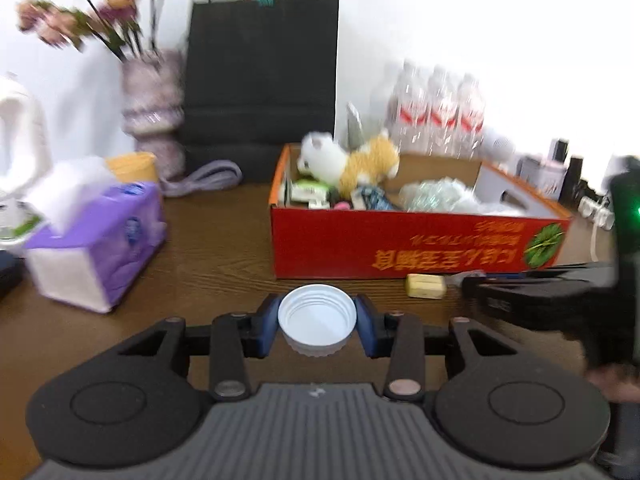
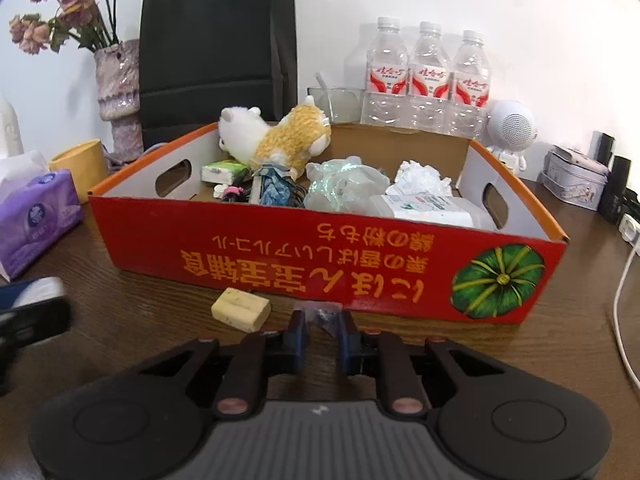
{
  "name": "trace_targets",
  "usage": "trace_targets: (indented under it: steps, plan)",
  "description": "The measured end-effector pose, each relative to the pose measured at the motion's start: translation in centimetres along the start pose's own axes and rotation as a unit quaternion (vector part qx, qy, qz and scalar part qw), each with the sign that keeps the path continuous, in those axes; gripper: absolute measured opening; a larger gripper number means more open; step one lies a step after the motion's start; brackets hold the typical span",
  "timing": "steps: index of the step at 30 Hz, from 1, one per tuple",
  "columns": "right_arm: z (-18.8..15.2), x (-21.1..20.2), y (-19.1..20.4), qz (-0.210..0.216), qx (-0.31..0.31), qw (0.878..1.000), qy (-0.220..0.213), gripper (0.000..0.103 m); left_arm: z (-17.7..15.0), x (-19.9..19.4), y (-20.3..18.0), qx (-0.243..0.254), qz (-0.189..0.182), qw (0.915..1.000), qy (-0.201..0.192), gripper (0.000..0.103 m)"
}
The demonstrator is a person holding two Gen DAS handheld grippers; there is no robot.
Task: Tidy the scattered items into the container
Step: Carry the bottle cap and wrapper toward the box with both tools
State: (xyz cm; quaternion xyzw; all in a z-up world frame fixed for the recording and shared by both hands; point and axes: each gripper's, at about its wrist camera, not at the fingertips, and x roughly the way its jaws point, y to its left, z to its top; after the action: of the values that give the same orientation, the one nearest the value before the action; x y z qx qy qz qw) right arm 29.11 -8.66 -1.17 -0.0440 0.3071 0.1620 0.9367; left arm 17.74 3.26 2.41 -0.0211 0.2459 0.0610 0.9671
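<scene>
The left tongs (image 1: pixel 317 322) hold a white jar lid (image 1: pixel 317 318) between the two blue pads, with its open side up. The red cardboard box (image 1: pixel 400 240), which is the container, lies straight ahead of these tongs and a little to the right, with its long side turned across the view. So I judge that the coming move for this hand is forward and up over the near wall, and then a release.

The right tongs (image 2: pixel 322 326) are nearly closed on a small crumpled piece of clear wrapper (image 2: pixel 323 317); what it is exactly is too small to tell. These tongs are just in front of the near wall of the box, so the right hand is the nearer one to the container.

One yellow block (image 2: pixel 241 308), perhaps an eraser, lies on the table (image 2: pixel 140 320) just before the box wall, to the left of the right tongs and between the two hands. Its long axis runs about parallel to the box wall.

Counted: one lid, one wrapper piece, one yellow block outside the box. Inside the box there is one plush toy (image 2: pixel 276 140), one crumpled plastic bag (image 2: pixel 344 184), one ball of white paper (image 2: pixel 420 178) and several smaller things that I cannot count well. Behind the box stand three water bottles (image 2: pixel 428 68).
</scene>
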Motion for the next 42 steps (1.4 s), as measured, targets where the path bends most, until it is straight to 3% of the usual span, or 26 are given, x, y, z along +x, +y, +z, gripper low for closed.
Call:
trace_targets:
  steps: [4,10,15,18,21,27,33,42]
  plan:
    - [-0.9,-4.7,0.9,0.0,-0.016,0.999,-0.044,0.015,-1.3,-4.6,-0.6,-0.003,-0.002,0.9994,-0.034,0.041]
    - [-4.2,-16.0,0.8,0.03,0.017,0.992,-0.123,0.016,-1.9,-10.5,-2.9,0.02,-0.029,0.9955,-0.088,0.041]
    - [-9.7,-24.5,0.2,0.042,0.039,0.981,-0.184,0.016,-5.0,-16.5,-3.9,0.021,-0.026,0.9926,-0.117,0.041]
    - [-13.6,-27.6,0.8,0.054,0.064,0.978,-0.193,0.016,-7.9,-20.7,-4.8,0.024,-0.027,0.9887,-0.146,0.041]
    - [-16.3,-29.9,1.7,0.052,0.041,0.974,-0.216,0.016,-9.8,-24.1,-5.1,0.036,-0.011,0.9813,-0.189,0.041]
    - [-17.0,-31.4,1.9,0.056,0.032,0.97,-0.234,0.017,-9.7,-25.7,-5.3,0.035,-0.013,0.9729,-0.228,0.041]
    - [-16.9,-30.3,2.2,0.058,0.033,0.971,-0.228,0.017,-10.0,-23.6,-4.8,0.028,-0.017,0.9805,-0.194,0.041]
    - [-16.0,-27.5,1.6,0.032,0.026,0.977,-0.211,0.017,-9.4,-19.4,-2.8,0.019,0.004,0.9882,-0.152,0.041]
